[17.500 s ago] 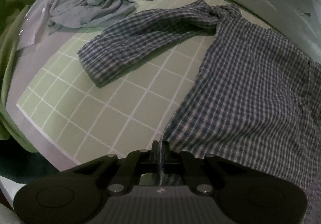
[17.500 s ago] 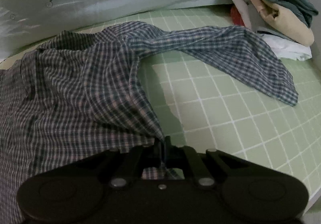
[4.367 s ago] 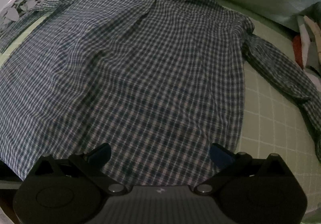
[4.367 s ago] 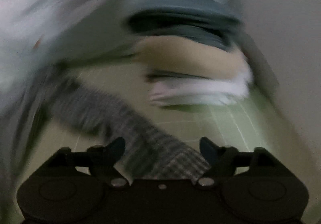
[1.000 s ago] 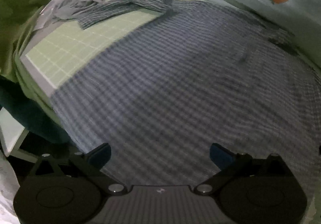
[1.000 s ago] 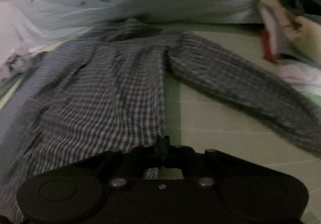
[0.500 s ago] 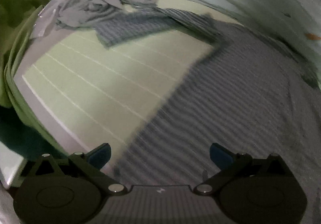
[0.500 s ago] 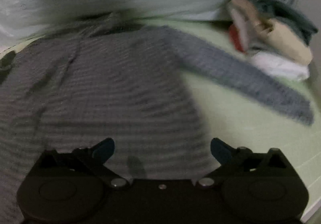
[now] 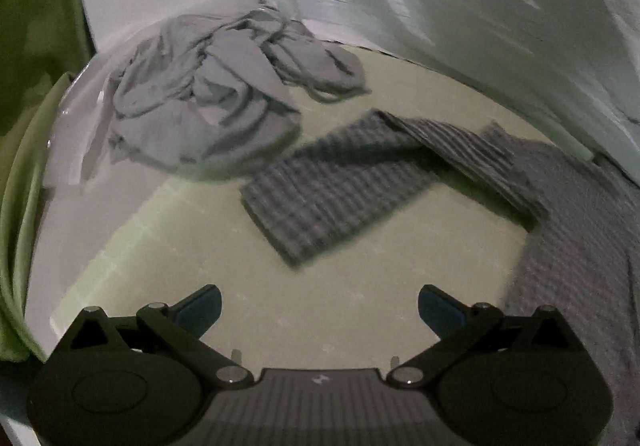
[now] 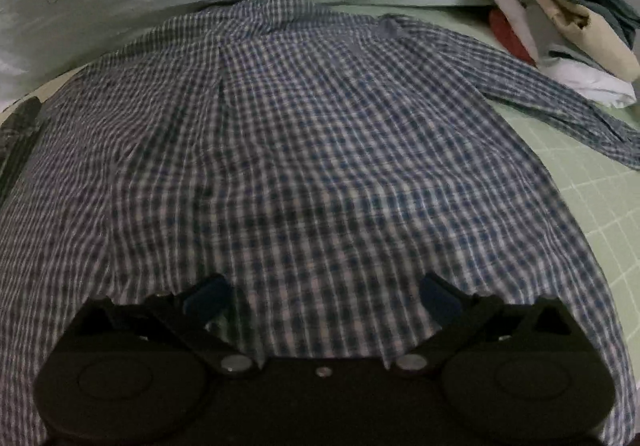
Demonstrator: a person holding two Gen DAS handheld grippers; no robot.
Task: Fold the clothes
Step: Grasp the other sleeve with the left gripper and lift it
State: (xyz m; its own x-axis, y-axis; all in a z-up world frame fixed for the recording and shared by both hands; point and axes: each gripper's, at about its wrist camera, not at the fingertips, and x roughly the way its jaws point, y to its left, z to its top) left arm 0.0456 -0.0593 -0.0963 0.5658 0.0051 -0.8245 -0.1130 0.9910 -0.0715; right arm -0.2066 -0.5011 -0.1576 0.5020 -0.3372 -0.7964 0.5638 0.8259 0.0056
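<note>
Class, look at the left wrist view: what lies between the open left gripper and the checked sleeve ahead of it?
Only bare green grid mat separates the left gripper from the checked sleeve.

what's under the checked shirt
The checked shirt lies spread on a green gridded mat, which shows bare beside it and around its sleeve. Whether anything else sits beneath the body is hidden by the fabric.

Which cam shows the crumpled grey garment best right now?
Left wrist. The grey garment lies in a crumpled heap at the far left of the green mat, just beyond the checked shirt's sleeve, unobstructed though slightly blurred. The right wrist view shows none of it.
</note>
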